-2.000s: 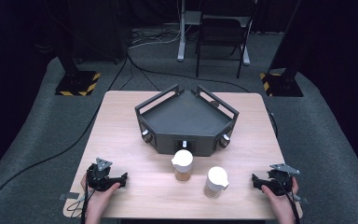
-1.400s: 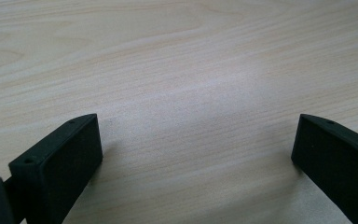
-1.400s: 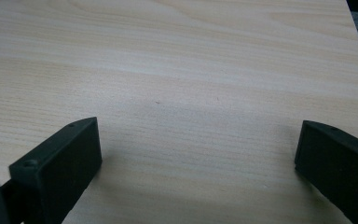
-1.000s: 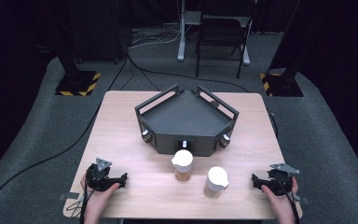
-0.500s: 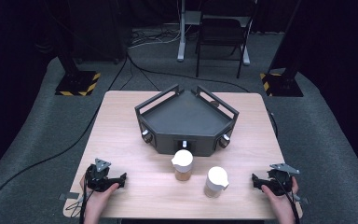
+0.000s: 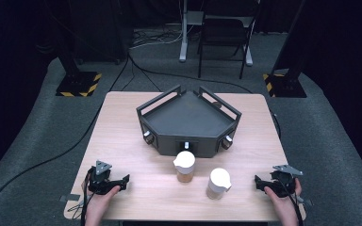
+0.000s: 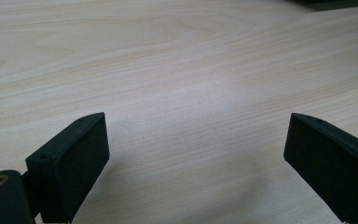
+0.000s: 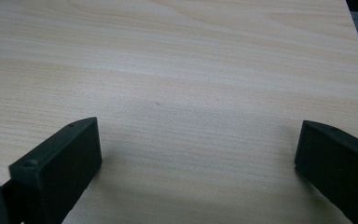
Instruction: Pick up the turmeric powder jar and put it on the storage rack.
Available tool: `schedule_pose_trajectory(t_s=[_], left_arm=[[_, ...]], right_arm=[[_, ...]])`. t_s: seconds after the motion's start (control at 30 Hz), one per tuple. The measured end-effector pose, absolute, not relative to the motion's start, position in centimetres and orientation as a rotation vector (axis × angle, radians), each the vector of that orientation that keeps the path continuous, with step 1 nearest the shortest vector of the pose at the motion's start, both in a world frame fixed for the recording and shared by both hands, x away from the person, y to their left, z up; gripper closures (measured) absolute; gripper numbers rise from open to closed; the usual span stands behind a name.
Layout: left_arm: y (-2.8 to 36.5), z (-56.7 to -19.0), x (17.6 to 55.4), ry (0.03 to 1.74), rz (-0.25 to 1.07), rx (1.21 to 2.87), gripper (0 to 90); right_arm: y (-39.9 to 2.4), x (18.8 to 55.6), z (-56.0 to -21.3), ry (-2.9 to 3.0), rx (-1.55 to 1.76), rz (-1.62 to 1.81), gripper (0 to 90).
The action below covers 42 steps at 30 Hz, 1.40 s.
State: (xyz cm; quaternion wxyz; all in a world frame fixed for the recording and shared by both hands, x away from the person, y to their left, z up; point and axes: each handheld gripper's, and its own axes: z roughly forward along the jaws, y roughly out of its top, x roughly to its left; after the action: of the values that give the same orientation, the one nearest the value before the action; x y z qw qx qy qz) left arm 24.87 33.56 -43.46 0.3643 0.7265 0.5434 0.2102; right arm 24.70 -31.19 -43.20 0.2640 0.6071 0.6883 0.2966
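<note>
My left gripper (image 6: 122, 181) rests near the table's front left corner, held by a hand. Its jaws (image 7: 196, 135) stand wide apart over bare wood, with nothing between them, and they have just been closing a little. My right gripper (image 6: 258, 182) sits near the front right corner, and its jaws (image 8: 198, 140) are open over bare wood too. Between the two grippers stand two small cups. One is a tan cup with a white lid (image 6: 185, 165). The other is a white cup (image 6: 218, 182), a little nearer the front edge.
A dark angular tray with raised rails (image 6: 188, 120) sits at the middle of the light wooden table (image 6: 122, 127), just behind the cups. Beyond the table are a chair, stands with striped bases and cables on the grey floor.
</note>
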Motion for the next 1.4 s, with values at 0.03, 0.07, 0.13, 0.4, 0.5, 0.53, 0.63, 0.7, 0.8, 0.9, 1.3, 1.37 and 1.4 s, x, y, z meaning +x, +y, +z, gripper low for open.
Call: schedule_pose_trajectory(t_s=[0.03,0.07,0.13,0.4,0.5,0.53,0.63,0.7,0.8,0.9,1.3,1.37,1.4], left_arm=[[33.5,-43.4,24.8,1.393,0.539,1.871,6.9],[33.4,-43.3,24.8,1.388,0.541,1.871,6.9],[33.3,-43.1,24.7,1.373,0.542,1.873,6.9],[32.7,-42.1,24.0,1.295,0.539,1.869,7.0],[32.4,-41.6,23.7,1.26,0.536,1.869,7.0],[32.4,-41.6,23.7,1.26,0.536,1.869,7.0],[32.1,-41.1,23.5,1.23,0.533,1.863,7.0],[32.0,-40.9,23.4,1.218,0.528,1.857,7.0],[31.6,-40.5,23.2,1.19,0.529,1.865,7.0],[31.2,-40.1,23.1,1.166,0.525,1.868,6.9],[29.2,-38.8,23.3,1.075,0.511,1.873,6.9],[28.9,-38.5,23.4,1.06,0.508,1.872,6.9],[28.7,-38.4,23.4,1.053,0.51,1.874,6.9]], right_arm=[[-31.2,24.7,-43.2,1.861,1.641,0.801,0.0],[-31.2,24.7,-43.2,1.861,1.641,0.801,0.0],[-31.2,24.7,-43.2,1.861,1.641,0.802,0.0],[-31.2,24.7,-43.2,1.861,1.641,0.802,0.0],[-31.2,24.7,-43.2,1.861,1.64,0.801,0.0],[-31.2,24.7,-43.2,1.861,1.641,0.802,0.0],[-31.2,24.7,-43.2,1.861,1.641,0.801,0.0],[-31.2,24.7,-43.2,1.861,1.641,0.802,0.0],[-31.2,24.7,-43.2,1.861,1.641,0.802,0.0],[-31.2,24.7,-43.2,1.861,1.641,0.801,0.0],[-31.2,24.7,-43.2,1.86,1.641,0.802,0.0],[-31.2,24.7,-43.2,1.861,1.641,0.802,0.0],[-31.2,24.7,-43.2,1.861,1.641,0.802,0.0]])
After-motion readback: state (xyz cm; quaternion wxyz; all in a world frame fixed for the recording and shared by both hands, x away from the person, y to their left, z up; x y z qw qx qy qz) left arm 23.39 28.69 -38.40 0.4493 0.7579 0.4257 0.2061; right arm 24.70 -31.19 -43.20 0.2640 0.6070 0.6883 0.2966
